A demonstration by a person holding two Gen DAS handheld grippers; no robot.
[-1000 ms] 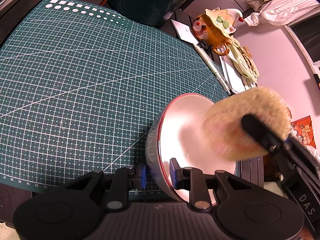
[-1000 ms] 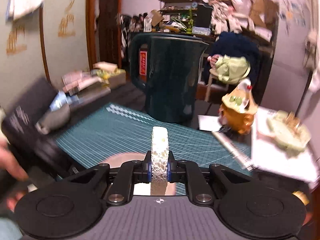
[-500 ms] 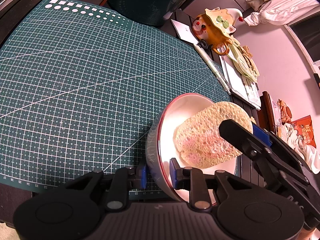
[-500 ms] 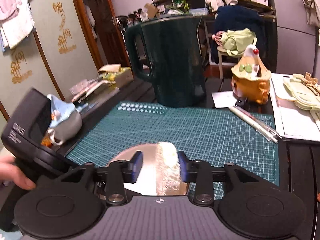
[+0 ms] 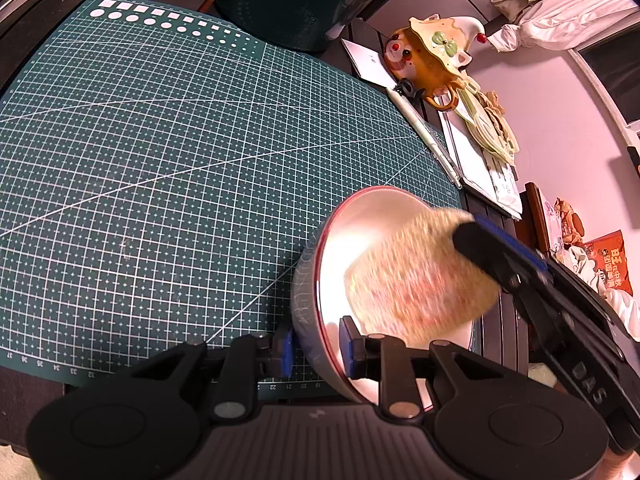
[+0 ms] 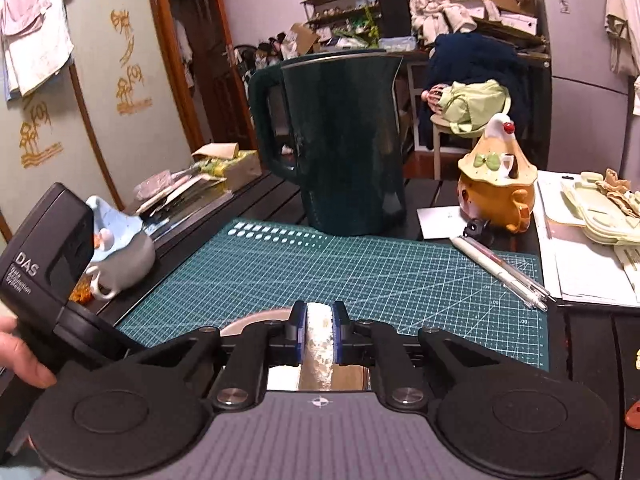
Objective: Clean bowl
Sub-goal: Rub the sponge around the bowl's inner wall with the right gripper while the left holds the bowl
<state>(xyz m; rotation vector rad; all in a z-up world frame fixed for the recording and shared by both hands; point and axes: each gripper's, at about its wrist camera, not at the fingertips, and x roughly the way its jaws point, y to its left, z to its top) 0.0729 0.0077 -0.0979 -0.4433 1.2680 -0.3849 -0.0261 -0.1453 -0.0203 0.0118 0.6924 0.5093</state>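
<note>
Two grips matter: our left fingers (image 5: 316,346) clamp the tilted bowl (image 5: 362,232) by its near rim, our right fingers (image 6: 319,338) pinch the sponge (image 5: 416,276) edge-on, its broad face against the bowl's hollow.

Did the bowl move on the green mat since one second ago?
No. The bowl, clamped in the left tongs, sits at the same mat grid lines.

"DAS" on the left gripper (image 6: 44,264); "40", "60" on the cutting mat (image 6: 400,272).
</note>
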